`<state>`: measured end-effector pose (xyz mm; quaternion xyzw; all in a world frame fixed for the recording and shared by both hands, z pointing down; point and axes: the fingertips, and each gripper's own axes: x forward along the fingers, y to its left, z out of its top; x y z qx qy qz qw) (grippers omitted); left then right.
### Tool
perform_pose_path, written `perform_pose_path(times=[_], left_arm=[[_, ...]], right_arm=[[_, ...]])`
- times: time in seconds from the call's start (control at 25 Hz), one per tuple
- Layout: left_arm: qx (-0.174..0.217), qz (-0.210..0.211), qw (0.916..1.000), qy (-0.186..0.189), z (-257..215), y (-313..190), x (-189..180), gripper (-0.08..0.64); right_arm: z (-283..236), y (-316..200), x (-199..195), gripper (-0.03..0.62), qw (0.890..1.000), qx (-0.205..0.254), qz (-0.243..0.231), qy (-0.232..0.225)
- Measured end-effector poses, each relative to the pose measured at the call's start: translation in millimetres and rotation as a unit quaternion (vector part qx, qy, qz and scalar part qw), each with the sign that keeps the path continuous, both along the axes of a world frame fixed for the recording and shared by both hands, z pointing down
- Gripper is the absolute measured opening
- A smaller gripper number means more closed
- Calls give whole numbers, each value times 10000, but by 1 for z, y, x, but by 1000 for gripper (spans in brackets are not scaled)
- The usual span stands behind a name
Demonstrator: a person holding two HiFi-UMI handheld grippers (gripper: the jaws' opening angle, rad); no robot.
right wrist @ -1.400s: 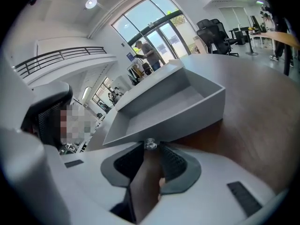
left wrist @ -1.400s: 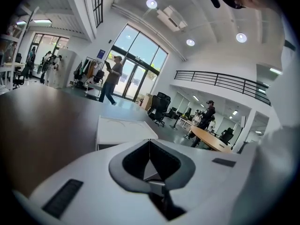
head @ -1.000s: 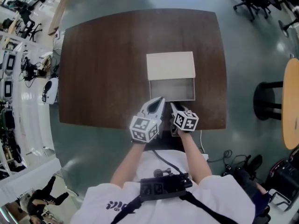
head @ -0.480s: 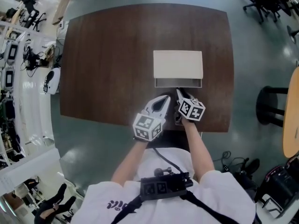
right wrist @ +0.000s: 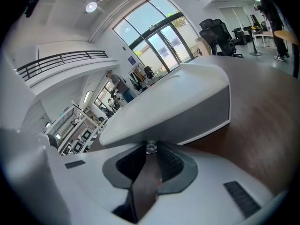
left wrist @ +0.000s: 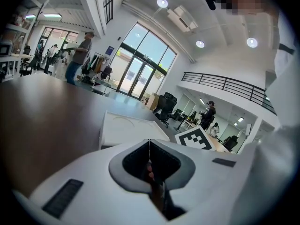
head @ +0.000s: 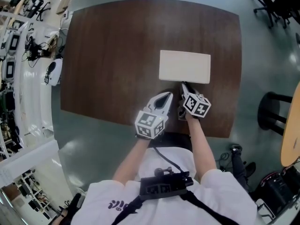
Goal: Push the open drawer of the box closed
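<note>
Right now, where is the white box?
In the head view the white box sits right of centre on the brown table, directly in front of the right gripper.

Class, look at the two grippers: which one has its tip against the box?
The right gripper: its tip meets the near side of the box, while the left gripper stops short of it, over the bare table.
</note>
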<state>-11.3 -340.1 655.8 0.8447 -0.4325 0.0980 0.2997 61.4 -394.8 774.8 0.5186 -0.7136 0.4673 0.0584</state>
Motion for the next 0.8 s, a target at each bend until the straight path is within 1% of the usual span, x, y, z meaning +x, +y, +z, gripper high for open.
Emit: perform_pose_path(times=[0.2, 0.36, 0.56, 0.68, 0.8], left_arm=[[49, -3, 10000, 12, -5, -4, -4, 9], [160, 33, 9999, 43, -14, 4, -10, 9], [312, 64, 9995, 42, -26, 29, -21, 9], [451, 33, 9990, 20, -38, 44, -27, 9], [615, 66, 9981, 12, -53, 62, -42, 9]], right_arm=[[1, 1, -2, 77, 9999, 6, -109, 92], [2, 9, -4, 77, 9997, -5, -82, 241], [1, 54, -5, 78, 9992, -175, 124, 332], [-3, 87, 1, 78, 9990, -137, 321, 285], [-7, 113, -4, 77, 9985, -72, 385, 388]])
